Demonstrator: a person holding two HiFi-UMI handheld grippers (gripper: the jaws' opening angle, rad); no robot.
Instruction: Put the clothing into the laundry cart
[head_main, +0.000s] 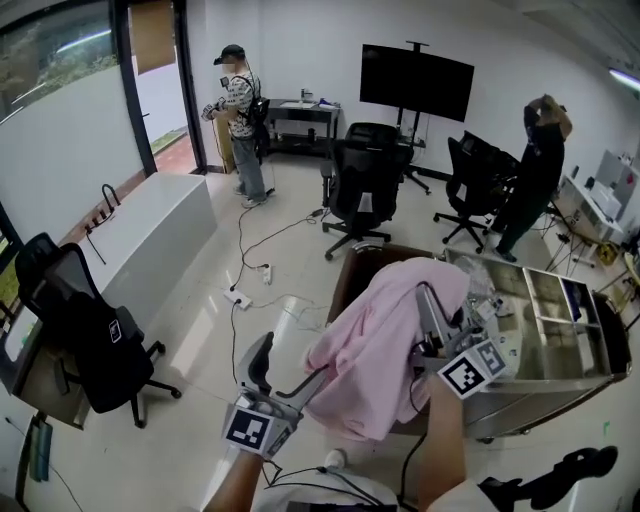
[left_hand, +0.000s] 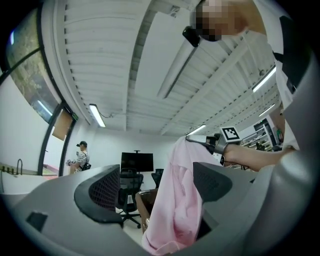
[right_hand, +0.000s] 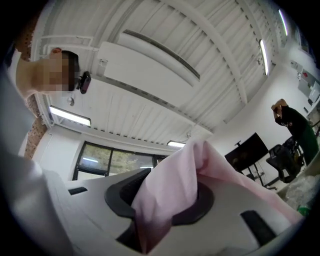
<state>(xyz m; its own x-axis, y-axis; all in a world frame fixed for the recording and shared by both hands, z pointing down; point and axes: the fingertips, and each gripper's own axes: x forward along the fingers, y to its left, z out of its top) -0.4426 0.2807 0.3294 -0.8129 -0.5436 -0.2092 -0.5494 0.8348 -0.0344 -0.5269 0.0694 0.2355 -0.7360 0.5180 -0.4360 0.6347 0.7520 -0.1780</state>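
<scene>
No words, numbers or brand names can be read anywhere. The only printed signs are black-and-white square patterns, without letters, on the left marker cube (head_main: 248, 428) and the right marker cube (head_main: 472, 368). A white tag (head_main: 115, 330) on the black office chair (head_main: 85, 360) is too small to read.

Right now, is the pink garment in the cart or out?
Out: the garment hangs in the air, clamped in the right gripper.
</scene>
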